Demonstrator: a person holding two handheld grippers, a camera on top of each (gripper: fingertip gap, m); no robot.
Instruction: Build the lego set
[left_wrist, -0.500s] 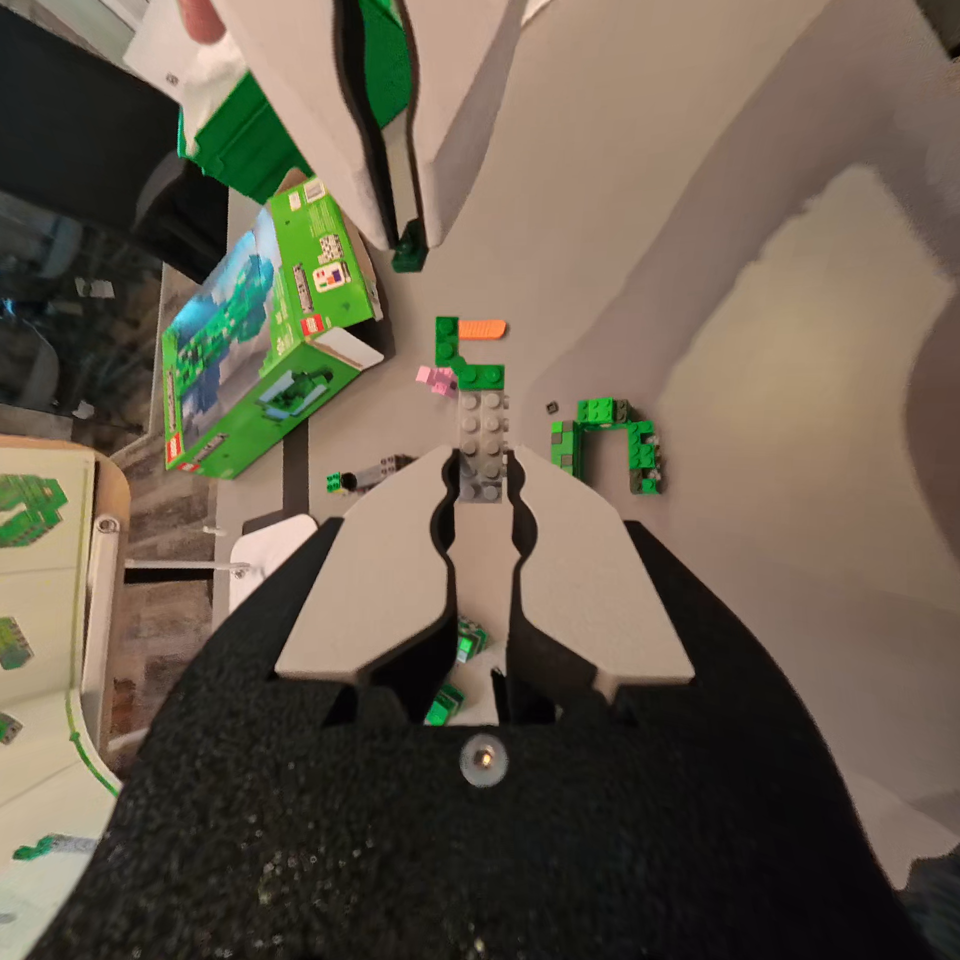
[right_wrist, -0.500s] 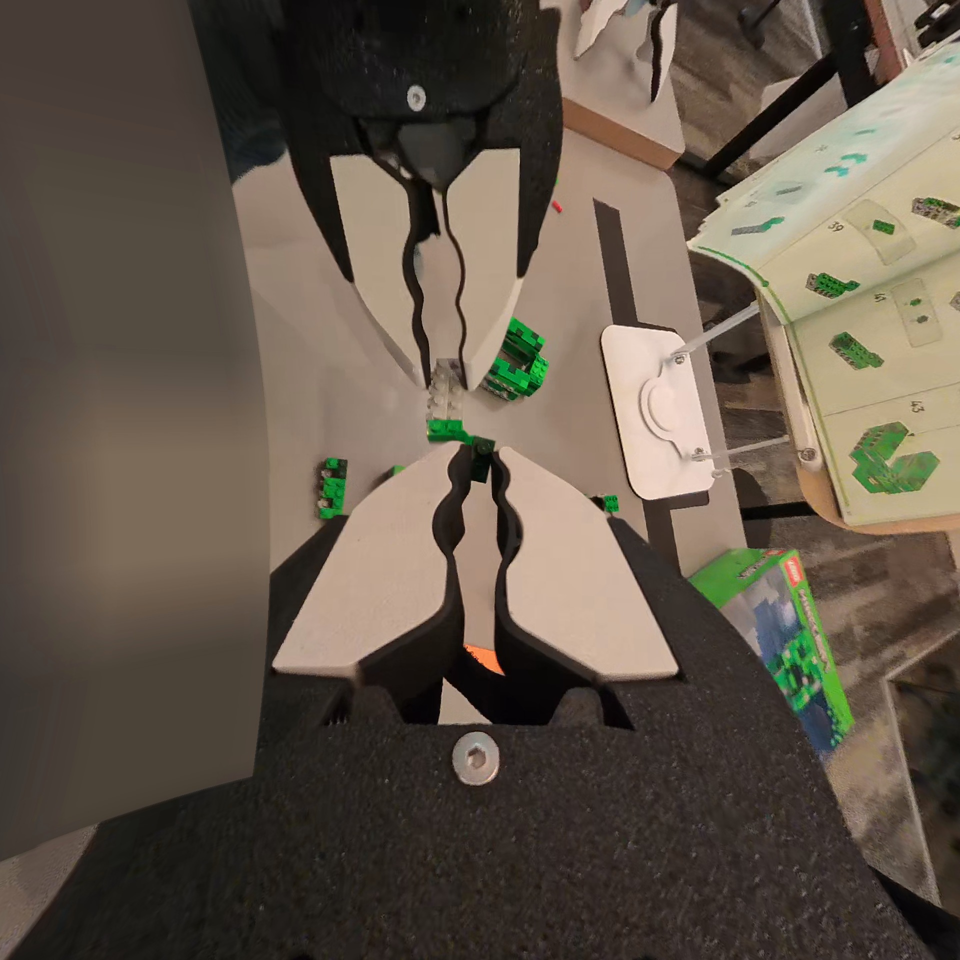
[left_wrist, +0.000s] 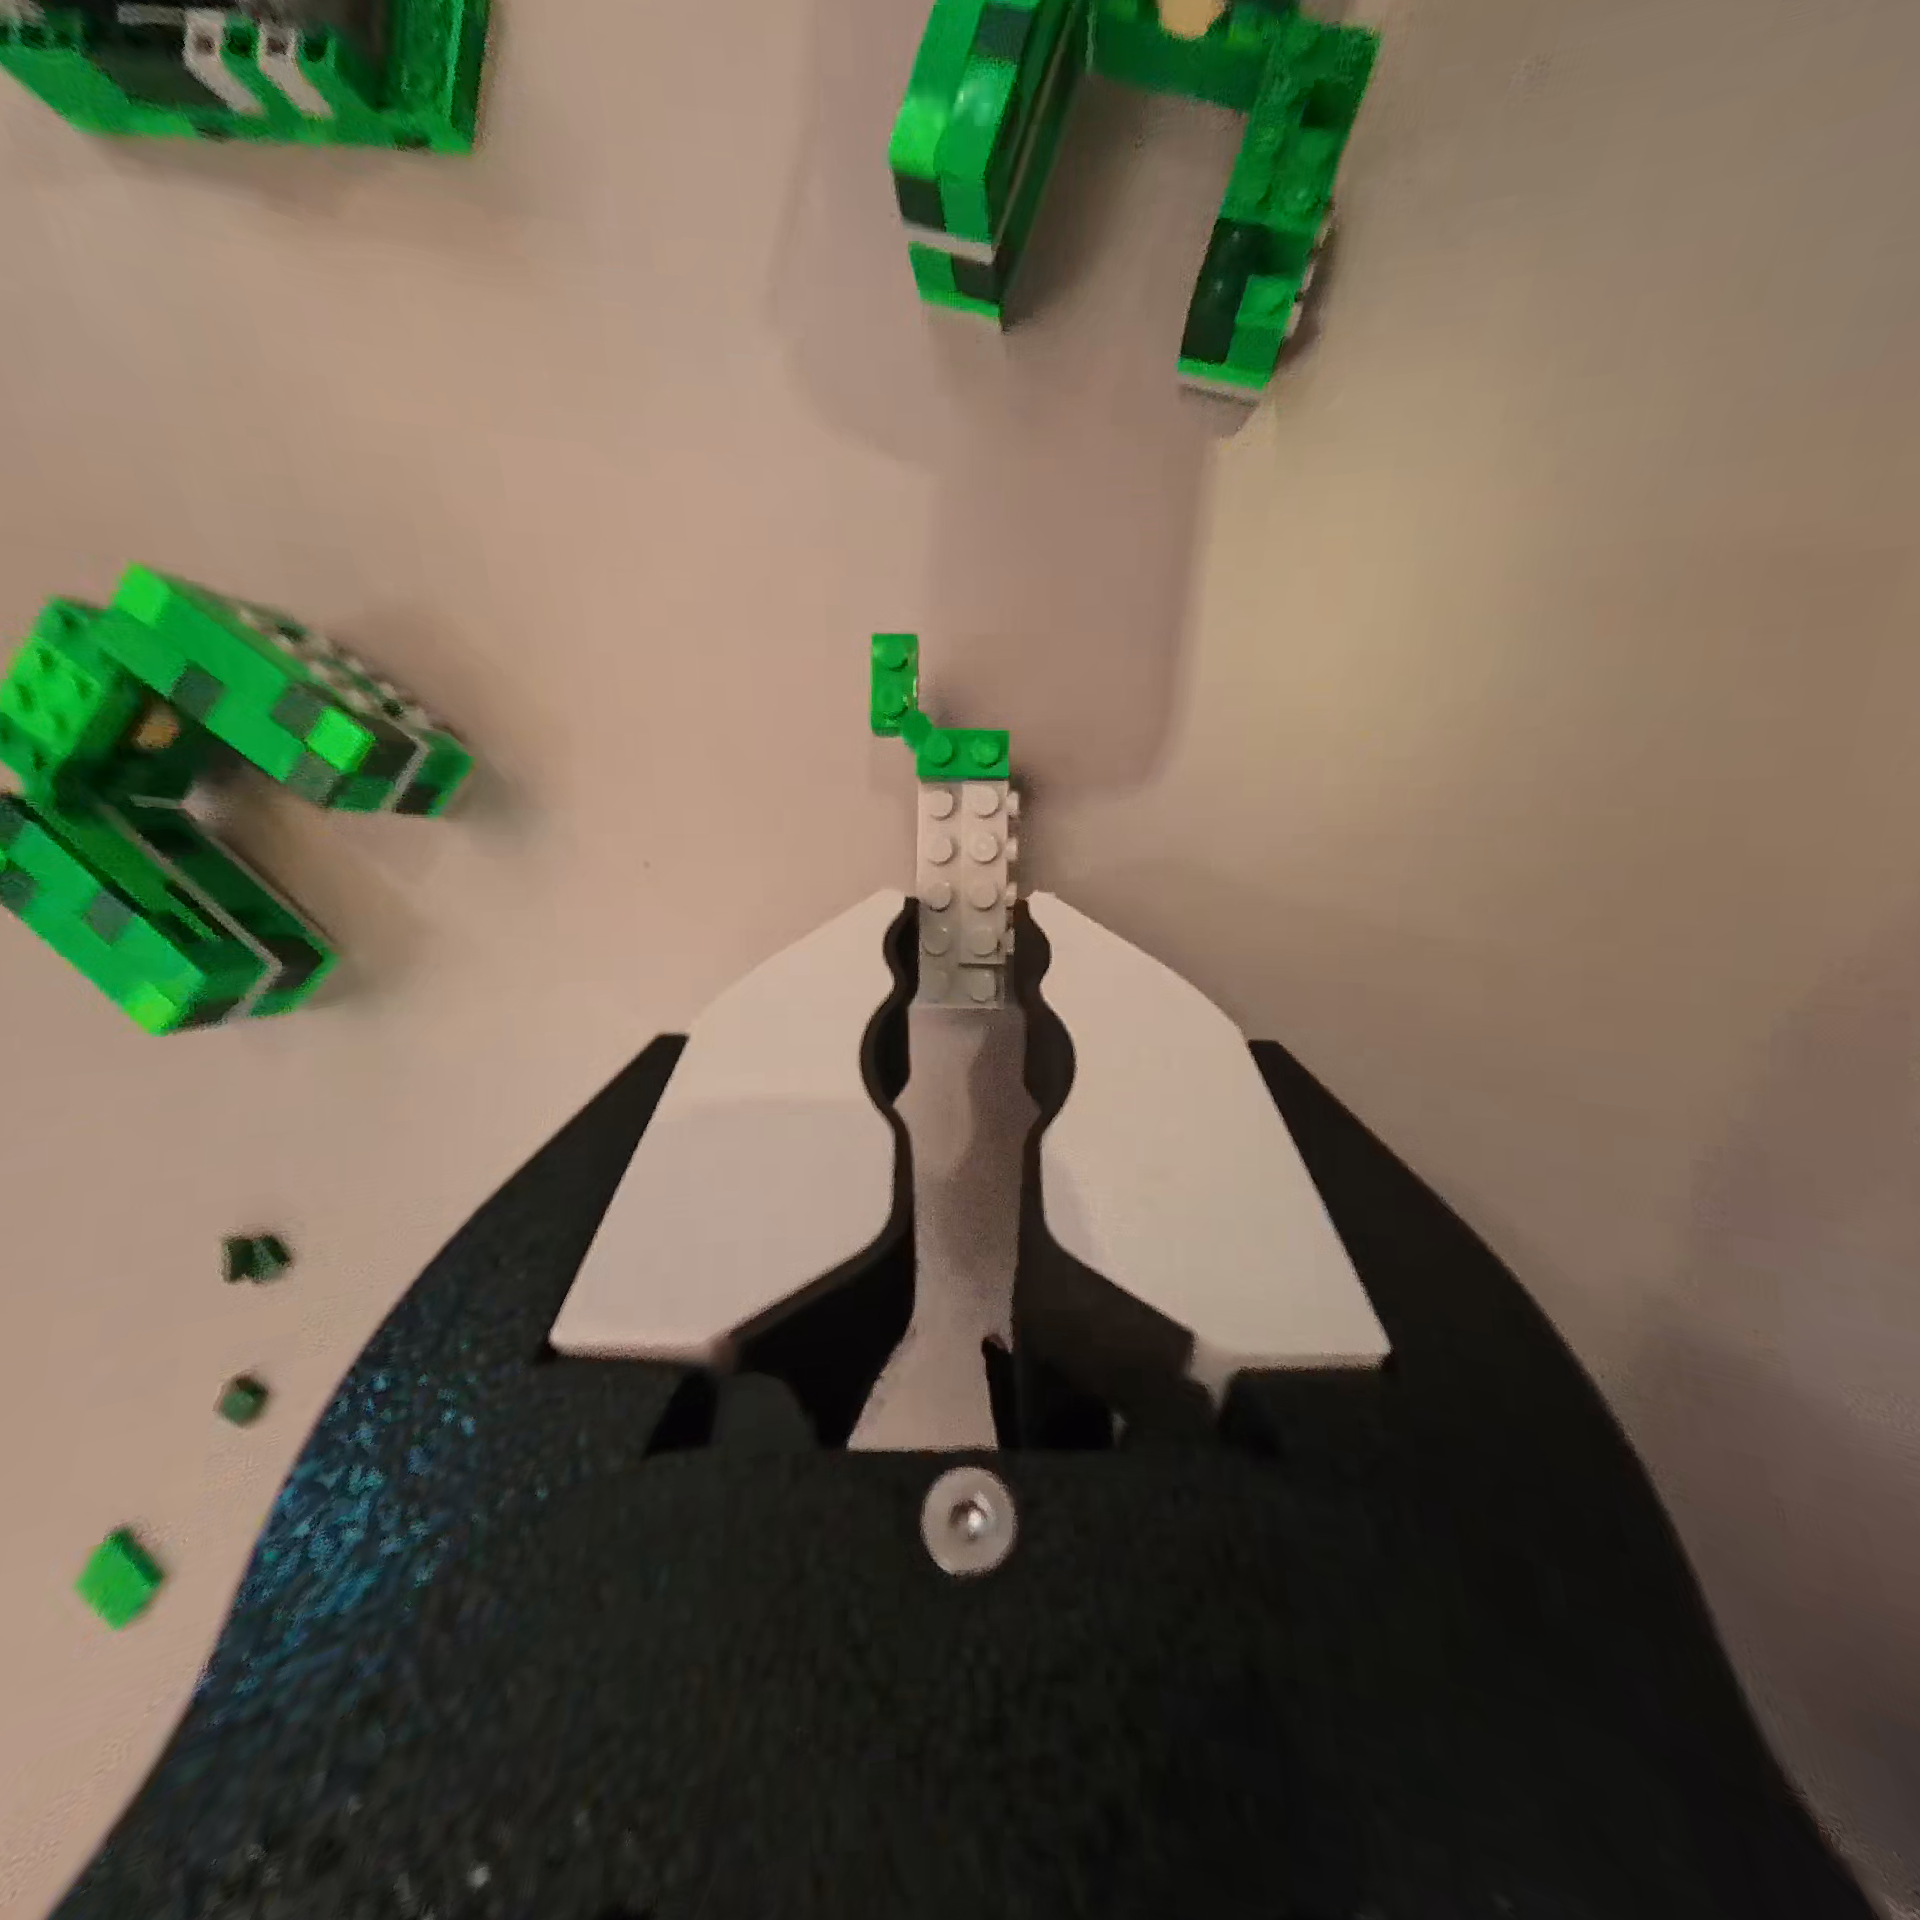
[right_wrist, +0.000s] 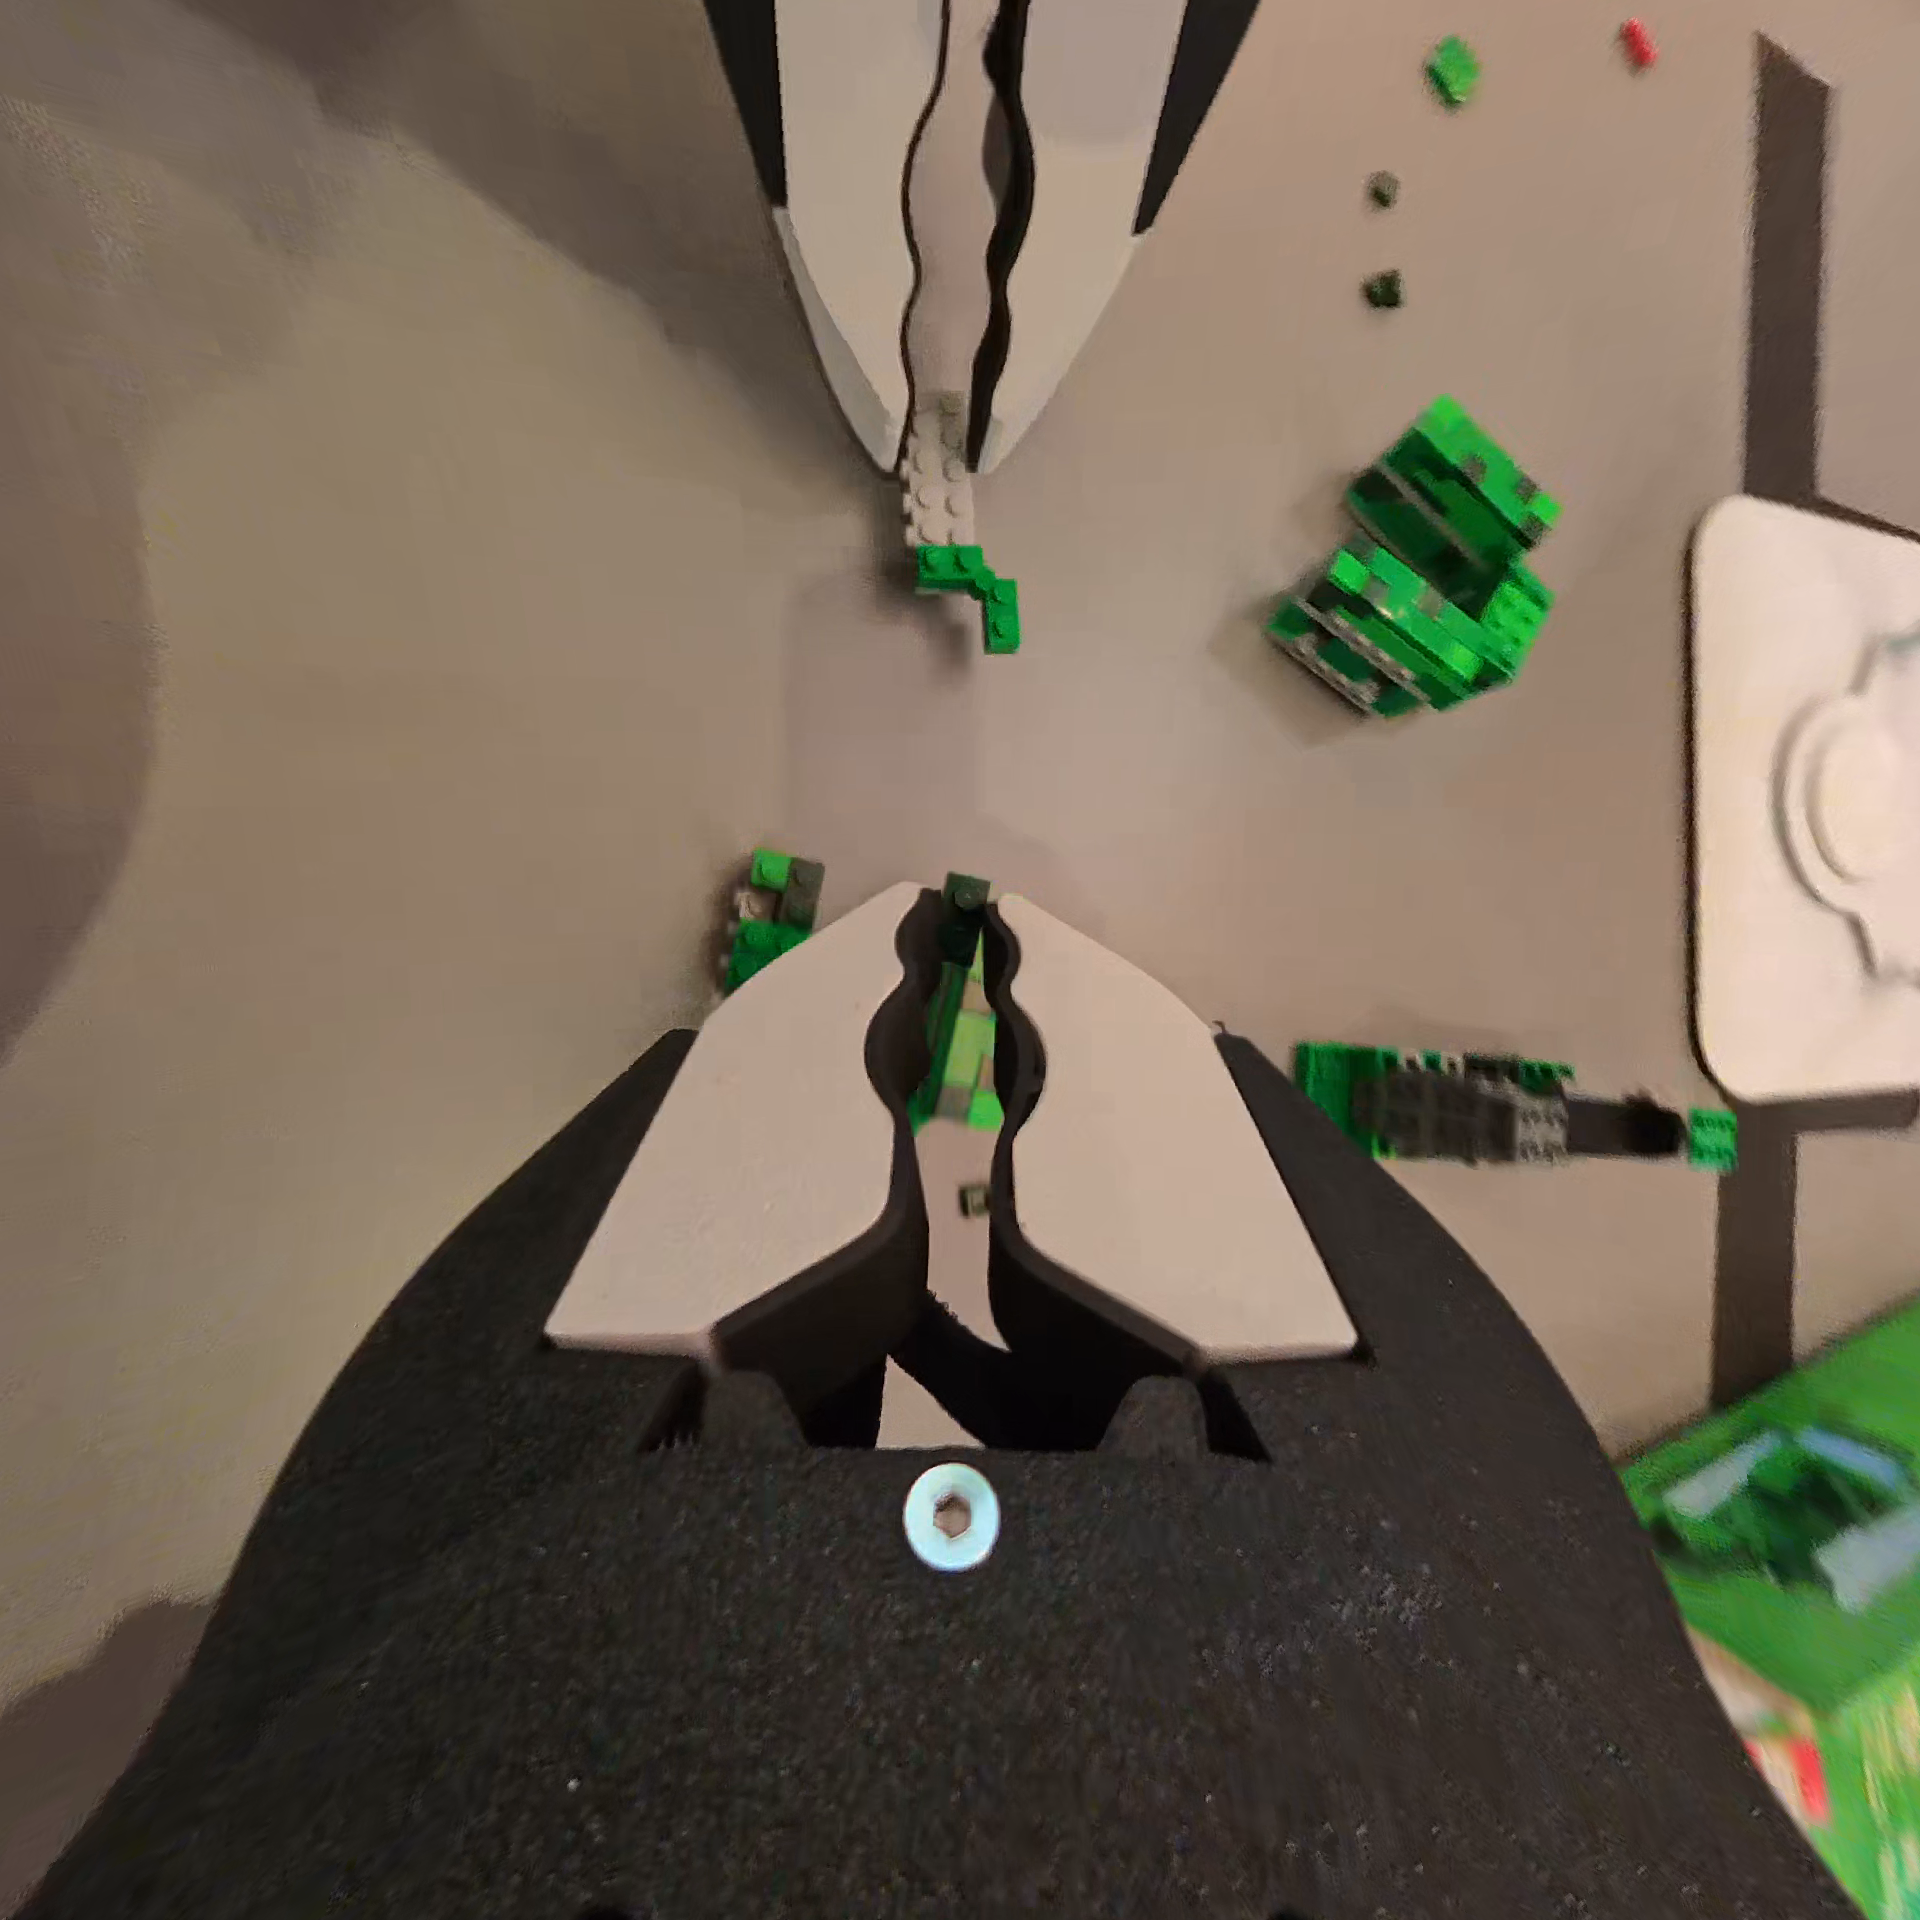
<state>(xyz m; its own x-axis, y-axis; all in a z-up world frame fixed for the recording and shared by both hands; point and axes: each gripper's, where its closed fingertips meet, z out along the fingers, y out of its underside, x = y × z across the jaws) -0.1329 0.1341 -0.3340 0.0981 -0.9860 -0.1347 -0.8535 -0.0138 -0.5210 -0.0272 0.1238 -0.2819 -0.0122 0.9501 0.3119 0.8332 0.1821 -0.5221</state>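
The left gripper (left_wrist: 966, 914) pinches a grey plate (left_wrist: 966, 883) by its near end; a green corner plate (left_wrist: 930, 727) is fixed at the far tip. The right gripper (right_wrist: 964, 909) clamps a small dark green piece (right_wrist: 964, 914). That long overhang is the risk: pressing the small piece on could lever the grey plate askew in the jaws, or the tiny piece could twist free. Beyond and beside the tools, green sub-assemblies (left_wrist: 208, 810) and loose bits (left_wrist: 120, 1574) dot the matte grey table (left_wrist: 1558, 727); the green set box (right_wrist: 1787, 1538) lies right of the right gripper.
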